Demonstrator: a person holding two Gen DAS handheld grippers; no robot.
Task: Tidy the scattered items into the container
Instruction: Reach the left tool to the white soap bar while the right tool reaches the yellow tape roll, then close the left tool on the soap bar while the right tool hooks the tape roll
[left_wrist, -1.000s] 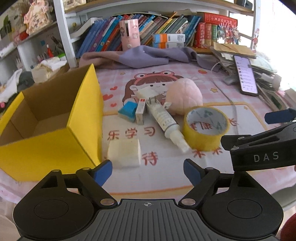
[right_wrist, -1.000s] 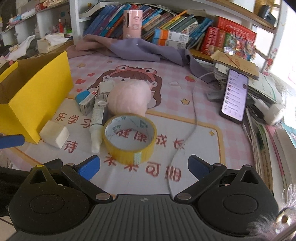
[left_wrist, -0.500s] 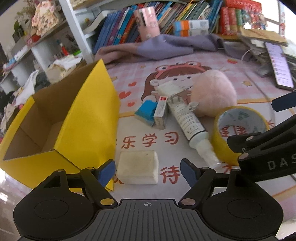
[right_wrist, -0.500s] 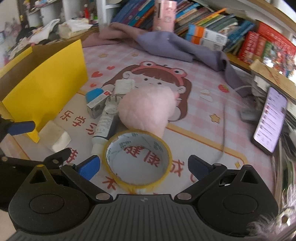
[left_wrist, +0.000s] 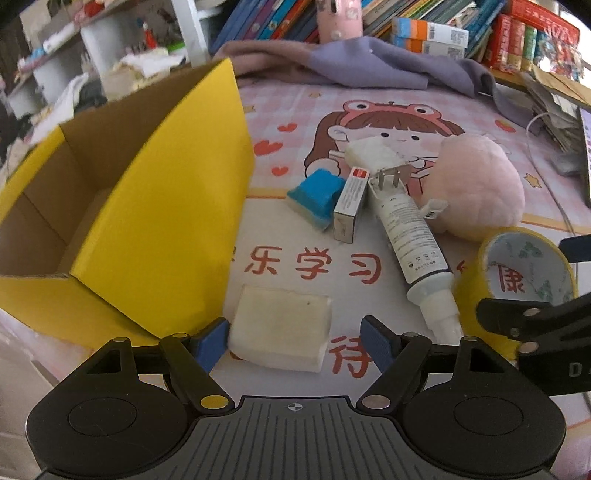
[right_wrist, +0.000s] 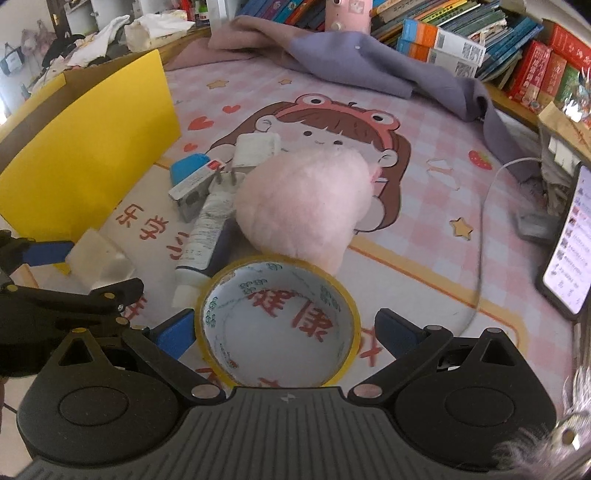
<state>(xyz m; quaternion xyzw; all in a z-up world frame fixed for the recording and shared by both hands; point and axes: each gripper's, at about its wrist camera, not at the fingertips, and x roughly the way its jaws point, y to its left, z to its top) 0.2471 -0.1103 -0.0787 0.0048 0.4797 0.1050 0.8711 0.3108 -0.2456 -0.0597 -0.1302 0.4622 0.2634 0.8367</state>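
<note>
An open yellow cardboard box (left_wrist: 166, 206) stands at the left of the mat. A white foam block (left_wrist: 280, 326) lies between the fingers of my left gripper (left_wrist: 294, 343), which is open; the left pad is at the block's edge and the right pad is apart from it. A yellow tape roll (right_wrist: 279, 325) lies flat between the fingers of my right gripper (right_wrist: 286, 334), also open, with a gap on the right side. Behind lie a pink plush ball (right_wrist: 303, 206), a white tube (left_wrist: 410, 236), a small carton (left_wrist: 351, 206), a blue block (left_wrist: 314, 195) and a white plug (left_wrist: 373, 157).
A phone (right_wrist: 569, 251) and a white cable (right_wrist: 484, 221) lie at the right. A purple cloth (right_wrist: 369, 62) is heaped at the back before a shelf of books (right_wrist: 461, 33). A pink cup (left_wrist: 338, 18) stands there too. The mat's near edge is just under the grippers.
Both grippers have come forward and down. The foam block now lies between the left fingers, and the tape roll now lies between the right fingers. No object has moved.
</note>
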